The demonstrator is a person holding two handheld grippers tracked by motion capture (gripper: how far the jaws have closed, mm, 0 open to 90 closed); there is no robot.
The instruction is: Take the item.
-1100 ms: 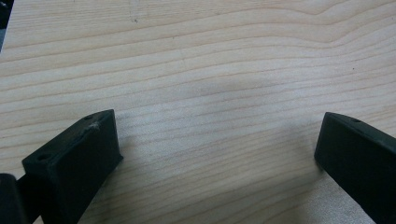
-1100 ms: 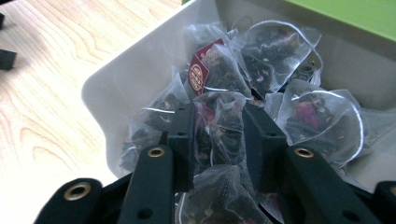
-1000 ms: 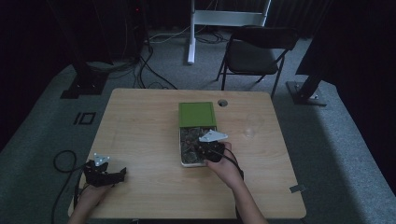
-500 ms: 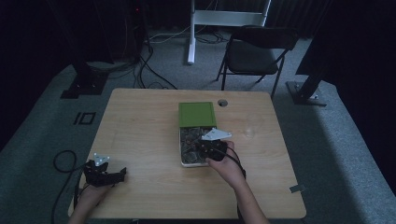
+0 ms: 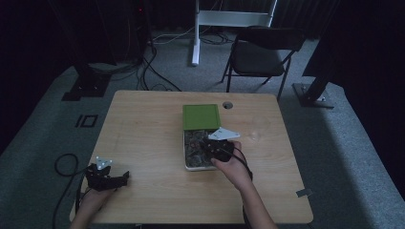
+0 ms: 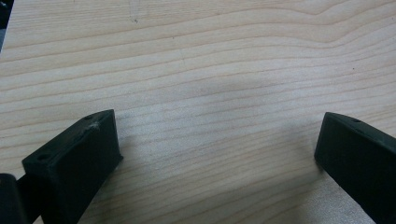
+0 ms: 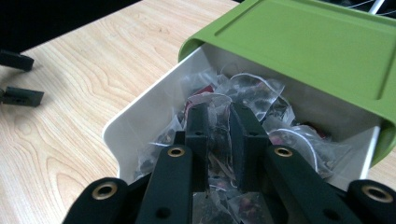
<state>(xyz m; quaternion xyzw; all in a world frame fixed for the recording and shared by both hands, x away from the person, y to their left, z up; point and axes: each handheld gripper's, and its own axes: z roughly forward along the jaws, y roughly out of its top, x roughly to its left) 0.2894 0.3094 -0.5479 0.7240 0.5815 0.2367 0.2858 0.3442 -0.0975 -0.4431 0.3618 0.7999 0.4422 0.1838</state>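
A white box stands at the middle of the wooden table, and its green lid is slid back over the far half. Several clear sachets with dark and red contents fill the box below the lid. My right gripper reaches into the near half. In the right gripper view its jaws are shut on one clear sachet. My left gripper rests at the table's near left corner, open with bare wood between its jaws.
A round cable hole lies just beyond the lid. A folding chair stands behind the table on the carpet. The left gripper's jaws show far off in the right gripper view.
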